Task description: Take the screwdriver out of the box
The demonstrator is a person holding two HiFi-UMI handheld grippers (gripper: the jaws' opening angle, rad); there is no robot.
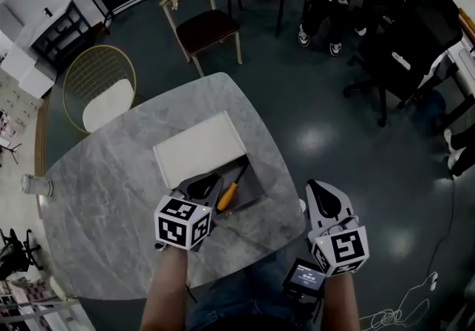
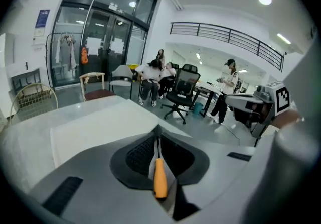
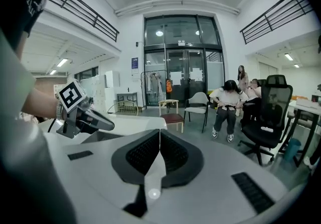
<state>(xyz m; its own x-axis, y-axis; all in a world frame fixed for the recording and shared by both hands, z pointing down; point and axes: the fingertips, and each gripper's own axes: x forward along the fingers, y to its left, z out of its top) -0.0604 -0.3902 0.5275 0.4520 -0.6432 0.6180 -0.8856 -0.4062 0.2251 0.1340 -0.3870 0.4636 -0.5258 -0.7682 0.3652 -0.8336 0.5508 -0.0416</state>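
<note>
both of your grippers have their jaws pressed together, pinching nothing. your left gripper (image 1: 202, 187) (image 2: 158, 130) hangs over the near side of the open box (image 1: 256, 187), which sits by the near right edge of the marble tabletop (image 1: 104, 196), its white lid (image 1: 199, 148) laid back toward the middle. the orange-handled screwdriver (image 1: 228, 195) (image 2: 159, 178) lies in the box's dark tray, just beside your left gripper's tips on their right. your right gripper (image 1: 318, 188) (image 3: 160, 133) hangs past the tabletop's right edge, over the floor (image 1: 371, 174).

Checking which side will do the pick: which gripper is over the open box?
The left gripper: it hangs over the box, beside the orange-handled screwdriver, while the right gripper is beyond the table's edge.
</note>
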